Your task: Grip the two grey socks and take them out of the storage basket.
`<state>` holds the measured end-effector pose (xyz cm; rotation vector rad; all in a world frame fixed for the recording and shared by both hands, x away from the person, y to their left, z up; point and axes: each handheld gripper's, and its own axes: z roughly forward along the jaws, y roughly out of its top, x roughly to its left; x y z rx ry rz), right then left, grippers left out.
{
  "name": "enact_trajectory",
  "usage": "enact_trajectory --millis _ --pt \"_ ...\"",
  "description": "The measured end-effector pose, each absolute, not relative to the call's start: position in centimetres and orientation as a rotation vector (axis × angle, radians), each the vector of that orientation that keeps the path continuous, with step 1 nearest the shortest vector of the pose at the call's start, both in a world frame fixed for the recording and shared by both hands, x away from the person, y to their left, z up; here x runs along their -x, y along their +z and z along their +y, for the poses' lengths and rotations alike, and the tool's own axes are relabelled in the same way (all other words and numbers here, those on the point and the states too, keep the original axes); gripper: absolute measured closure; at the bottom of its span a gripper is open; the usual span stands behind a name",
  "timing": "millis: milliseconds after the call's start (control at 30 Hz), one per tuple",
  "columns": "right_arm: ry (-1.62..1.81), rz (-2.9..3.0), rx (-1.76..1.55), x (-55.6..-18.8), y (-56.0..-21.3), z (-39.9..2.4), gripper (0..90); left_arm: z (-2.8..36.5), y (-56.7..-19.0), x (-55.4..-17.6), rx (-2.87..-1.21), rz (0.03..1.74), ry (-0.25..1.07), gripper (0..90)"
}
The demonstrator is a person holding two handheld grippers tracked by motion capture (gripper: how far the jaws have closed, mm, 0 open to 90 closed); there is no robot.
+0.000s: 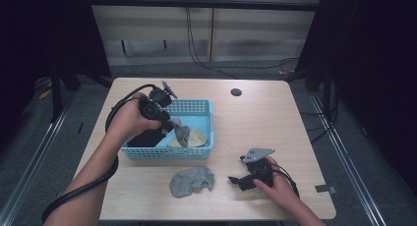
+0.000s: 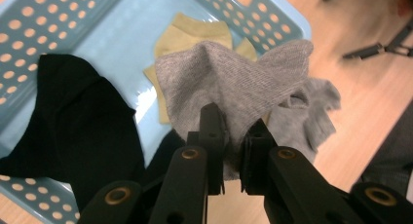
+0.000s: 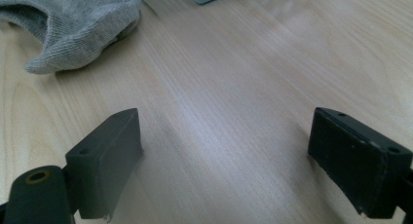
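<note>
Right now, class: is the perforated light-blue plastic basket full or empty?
Neither: partly filled. The light-blue plastic basket holds a black sock and yellow sock.

My left hand [image 1: 129,119] holds the left gripper [image 1: 180,132] raised, tilted down to the right, jaws clamped tight on cloth, forearm coming in from bottom left. My right hand [image 1: 278,184] rests low with the right gripper [image 1: 235,179] pointing left, jaws wide apart, nothing between them.

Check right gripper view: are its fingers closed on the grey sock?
No. The right gripper fingers stand wide apart over bare table; the grey sock lies beyond them.
</note>
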<state>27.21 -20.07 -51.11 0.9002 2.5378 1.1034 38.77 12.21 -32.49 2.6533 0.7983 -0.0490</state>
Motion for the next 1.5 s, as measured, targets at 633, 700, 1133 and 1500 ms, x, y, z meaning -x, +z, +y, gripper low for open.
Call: enact_trajectory --millis 633,700,1133,1500 --pt "1.104 2.537 -0.900 -27.2 -51.1 -20.1 11.6 12.5 -32.5 -34.3 -2.683 0.649 -0.081 82.4" --pt "1.104 2.537 -0.900 -27.2 -51.1 -20.1 11.7 12.5 -32.8 -33.9 -2.681 0.648 -0.092 82.3" --pt "1.103 2.539 -0.905 -27.2 -51.1 -20.1 11.7 12.4 -34.7 -32.8 -2.695 0.613 -0.123 82.0" --pt "1.101 2.541 -0.902 -27.2 -51.1 -20.1 11.7 12.6 -36.0 -31.9 -2.717 0.599 -0.123 81.7"
